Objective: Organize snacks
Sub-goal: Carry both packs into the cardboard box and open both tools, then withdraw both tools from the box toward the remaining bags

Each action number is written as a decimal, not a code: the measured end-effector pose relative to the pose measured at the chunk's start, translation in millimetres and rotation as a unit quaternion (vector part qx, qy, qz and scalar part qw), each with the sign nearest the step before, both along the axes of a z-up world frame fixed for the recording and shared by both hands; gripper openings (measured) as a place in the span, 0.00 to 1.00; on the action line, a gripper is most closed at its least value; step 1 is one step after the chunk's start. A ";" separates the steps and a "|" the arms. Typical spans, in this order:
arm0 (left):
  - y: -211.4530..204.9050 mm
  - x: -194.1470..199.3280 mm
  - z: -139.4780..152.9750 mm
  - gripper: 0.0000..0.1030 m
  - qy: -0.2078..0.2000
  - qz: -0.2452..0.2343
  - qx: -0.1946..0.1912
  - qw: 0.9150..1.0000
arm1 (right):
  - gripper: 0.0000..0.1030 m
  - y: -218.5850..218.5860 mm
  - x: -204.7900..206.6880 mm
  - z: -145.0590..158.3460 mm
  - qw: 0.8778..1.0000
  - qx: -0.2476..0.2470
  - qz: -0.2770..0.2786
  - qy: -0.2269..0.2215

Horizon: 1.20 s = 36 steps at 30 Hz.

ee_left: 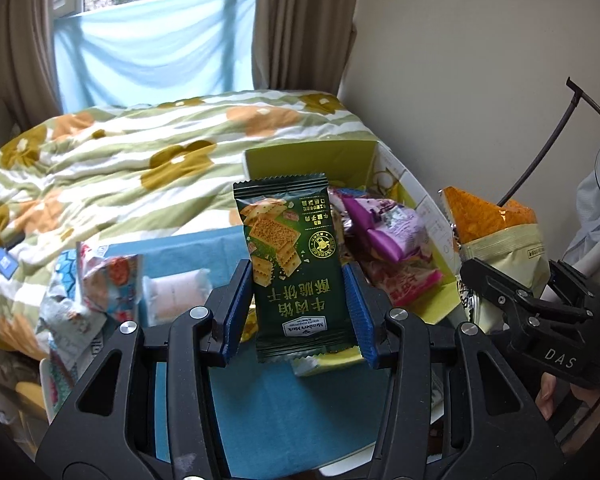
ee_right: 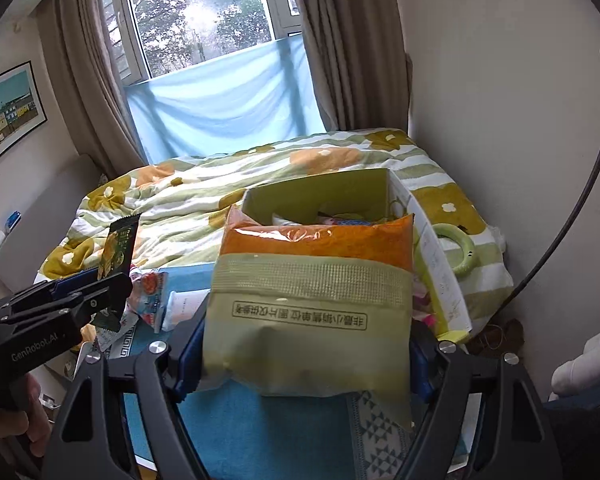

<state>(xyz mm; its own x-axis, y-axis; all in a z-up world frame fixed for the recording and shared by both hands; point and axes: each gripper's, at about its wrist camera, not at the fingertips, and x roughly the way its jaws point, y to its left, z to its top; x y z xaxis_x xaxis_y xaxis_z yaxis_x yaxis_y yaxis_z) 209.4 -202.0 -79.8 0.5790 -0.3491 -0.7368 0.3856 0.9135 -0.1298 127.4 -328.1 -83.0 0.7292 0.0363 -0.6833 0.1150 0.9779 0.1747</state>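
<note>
Looking along the left gripper (ee_left: pixel 298 300), its blue pads (ee_left: pixel 236 304) clamp the sides of a dark green cracker packet (ee_left: pixel 292 264), which stands upright between them, lifted clear of the blue cloth (ee_left: pixel 284 412) below. Behind the packet sits an open yellow-green cardboard box (ee_left: pixel 308 162) with pink and purple snack bags (ee_left: pixel 384 228) piled inside. To the left, on the cloth, lie a white wrapped snack (ee_left: pixel 178 292) and a red-and-blue printed packet (ee_left: pixel 108 280). At the right edge the right gripper (ee_left: pixel 516 292) carries an orange-topped bag (ee_left: pixel 500 236), near the box's right side. A floral quilt (ee_left: pixel 120 168) covers the bed behind, below a window with a pale blue sheet (ee_left: pixel 152 48).

From the right wrist view, the right gripper (ee_right: pixel 308 356) grasps the wide orange-and-olive bag (ee_right: pixel 312 304) by its two sides; the bag fills the middle of the view and hides most of the box (ee_right: pixel 340 188) just behind it, whose opening shows above the bag's top edge. A green ring (ee_right: pixel 456 248) rests on the quilt (ee_right: pixel 204 192) right of the box. At the left, the left gripper (ee_right: pixel 108 280) holds the green packet (ee_right: pixel 118 246) upright in the air, with a hand (ee_right: pixel 28 412) on its handle. The loose packets (ee_right: pixel 152 296) lie on the blue cloth (ee_right: pixel 260 432) between the two grippers.
</note>
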 end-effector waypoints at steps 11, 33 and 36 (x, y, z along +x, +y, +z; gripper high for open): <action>-58.1 11.4 -43.8 0.96 0.034 0.029 0.007 0.999 | 0.73 -80.6 15.0 -21.3 1.000 0.001 0.008 0.016; 26.3 -15.7 -39.2 0.96 0.057 0.154 0.005 0.986 | 0.79 -51.7 61.3 -46.9 0.991 0.044 0.126 0.032; 30.5 -19.1 -43.2 0.96 0.063 0.153 0.008 0.986 | 0.97 -44.7 61.7 -47.1 0.993 0.029 0.118 0.013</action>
